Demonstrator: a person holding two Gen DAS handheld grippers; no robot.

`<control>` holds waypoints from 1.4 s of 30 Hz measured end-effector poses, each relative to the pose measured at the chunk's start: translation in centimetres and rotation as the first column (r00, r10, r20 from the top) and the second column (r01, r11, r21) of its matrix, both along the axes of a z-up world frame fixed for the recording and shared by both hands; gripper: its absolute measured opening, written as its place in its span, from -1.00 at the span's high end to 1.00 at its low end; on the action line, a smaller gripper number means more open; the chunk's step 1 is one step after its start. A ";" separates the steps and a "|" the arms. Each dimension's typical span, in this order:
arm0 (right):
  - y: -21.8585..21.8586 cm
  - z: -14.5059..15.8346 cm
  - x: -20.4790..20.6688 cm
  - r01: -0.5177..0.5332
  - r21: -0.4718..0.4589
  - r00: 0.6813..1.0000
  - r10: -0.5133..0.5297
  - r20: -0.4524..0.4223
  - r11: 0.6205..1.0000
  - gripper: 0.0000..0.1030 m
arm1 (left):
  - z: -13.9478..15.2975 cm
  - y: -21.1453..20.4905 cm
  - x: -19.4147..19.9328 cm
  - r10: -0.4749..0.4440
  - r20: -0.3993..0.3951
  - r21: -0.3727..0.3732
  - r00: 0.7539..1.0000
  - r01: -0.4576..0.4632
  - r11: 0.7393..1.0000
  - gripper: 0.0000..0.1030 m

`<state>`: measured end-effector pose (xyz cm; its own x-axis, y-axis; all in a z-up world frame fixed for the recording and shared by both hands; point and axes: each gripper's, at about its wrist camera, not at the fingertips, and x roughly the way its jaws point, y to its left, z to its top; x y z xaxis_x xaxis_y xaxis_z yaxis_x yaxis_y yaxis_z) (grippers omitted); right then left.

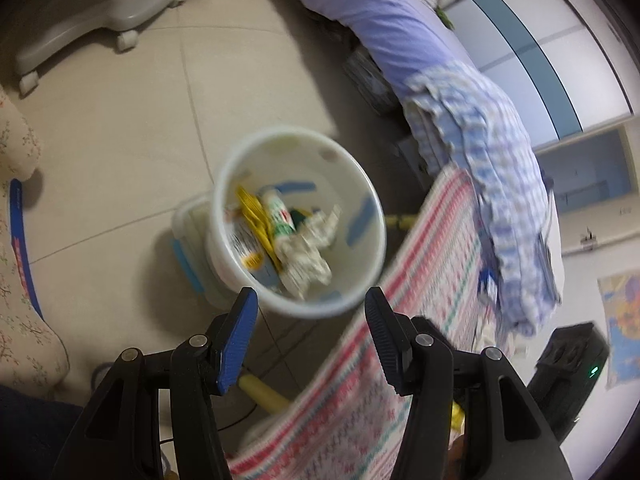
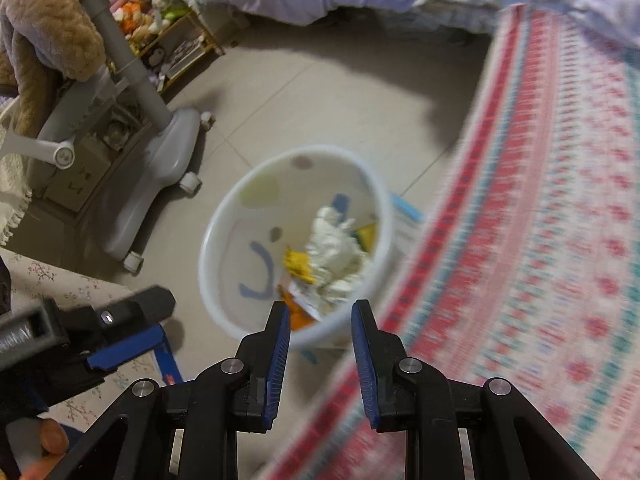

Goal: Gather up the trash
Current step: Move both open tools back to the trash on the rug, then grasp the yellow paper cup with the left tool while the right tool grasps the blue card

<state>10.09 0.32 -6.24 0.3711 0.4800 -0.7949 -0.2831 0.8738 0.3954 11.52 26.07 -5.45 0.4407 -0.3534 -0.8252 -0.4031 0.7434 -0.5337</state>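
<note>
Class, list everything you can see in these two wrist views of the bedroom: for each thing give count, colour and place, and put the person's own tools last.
Trash bin: one, white with coloured marks, on the floor beside the bed.
Crumpled paper: one wad, off-white, inside the bin.
Wrappers: several, yellow and white, inside the bin; blur hides the exact count.
Storage box: one, clear with blue clips, on the floor next to the bin.
Patterned blanket: one, pink, red and teal, over the bed edge.
Checked cloth: one, blue and white, on the bed.
Chair base: one, grey with white castors, on the tiled floor.
Left tongs: black with blue pads, open, empty.
Right tongs: black with blue pads, open, empty.
</note>
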 end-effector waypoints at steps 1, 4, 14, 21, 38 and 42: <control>-1.0 0.4 -0.3 0.012 -0.004 1.000 -0.012 0.007 1.000 0.44 | 0.1 -1.2 -0.3 -0.024 -0.001 0.005 1.000 0.024 1.000 -0.14; -4.8 1.7 -1.4 0.050 -0.030 0.998 -0.049 0.028 0.998 0.44 | 0.5 -4.3 -0.8 -0.080 0.002 0.017 0.997 0.080 0.997 -0.14; -22.1 7.1 -4.4 0.275 -0.093 0.955 -0.261 0.139 0.957 0.19 | 1.9 -19.2 -2.6 -0.360 0.012 0.013 0.933 0.360 0.933 -0.14; -32.3 6.7 -6.1 0.447 -0.106 0.890 -0.429 0.152 0.889 0.17 | 1.9 -30.6 -3.5 -0.505 0.010 0.012 0.863 0.505 0.863 -0.32; -47.3 -2.8 -3.1 0.711 0.161 0.699 -0.664 -0.265 0.685 0.16 | -1.8 -40.7 -0.4 -0.609 -0.009 0.127 0.793 0.605 0.786 0.62; -46.6 -4.0 -1.5 0.723 0.191 0.686 -0.656 -0.314 0.664 0.16 | -1.2 -39.4 -0.4 -0.601 0.007 0.101 0.799 0.597 0.796 0.68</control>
<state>8.59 -46.32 -10.23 0.5353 0.3601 -0.7640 0.4701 0.6245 0.6237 11.13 -13.32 -6.68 0.1957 -0.4834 -0.8533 0.1574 0.8743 -0.4592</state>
